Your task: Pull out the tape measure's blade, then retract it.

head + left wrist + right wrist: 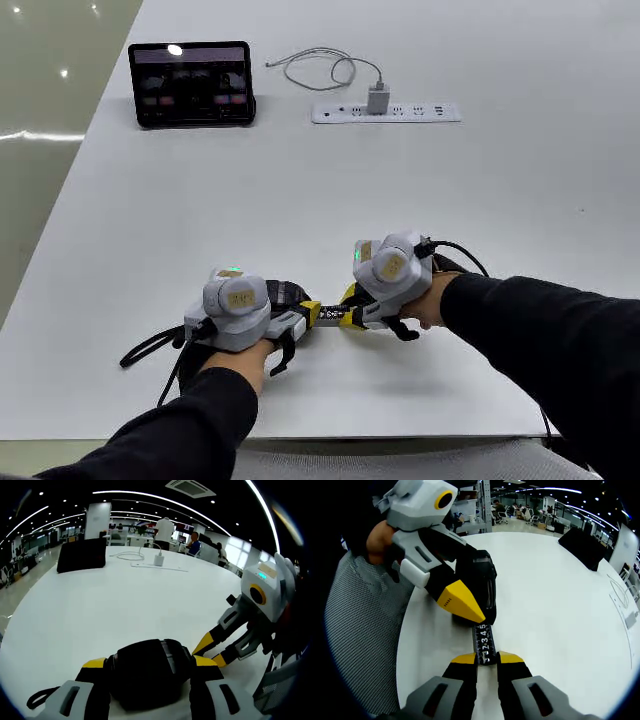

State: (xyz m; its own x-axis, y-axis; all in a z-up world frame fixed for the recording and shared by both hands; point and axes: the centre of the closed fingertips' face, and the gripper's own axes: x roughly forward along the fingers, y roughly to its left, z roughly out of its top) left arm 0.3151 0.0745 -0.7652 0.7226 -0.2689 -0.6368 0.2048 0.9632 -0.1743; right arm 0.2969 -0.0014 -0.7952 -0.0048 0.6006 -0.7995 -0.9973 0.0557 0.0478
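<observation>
A black tape measure (150,672) lies on the white table (330,190), and my left gripper (150,661) is shut on its case. In the head view the case (288,296) sits under the left gripper (300,318) near the front edge. A short length of numbered blade (484,642) runs out of the case (482,587) along the table. My right gripper (485,658) is shut on the blade's end. In the head view the blade (331,314) spans the small gap between the two grippers, with the right gripper (352,318) just right of it.
A dark tablet (192,82) stands at the back left of the table. A white power strip (386,112) with a charger and coiled cable (330,68) lies at the back centre. The table's front edge (330,435) is close below the grippers. People stand far behind (165,529).
</observation>
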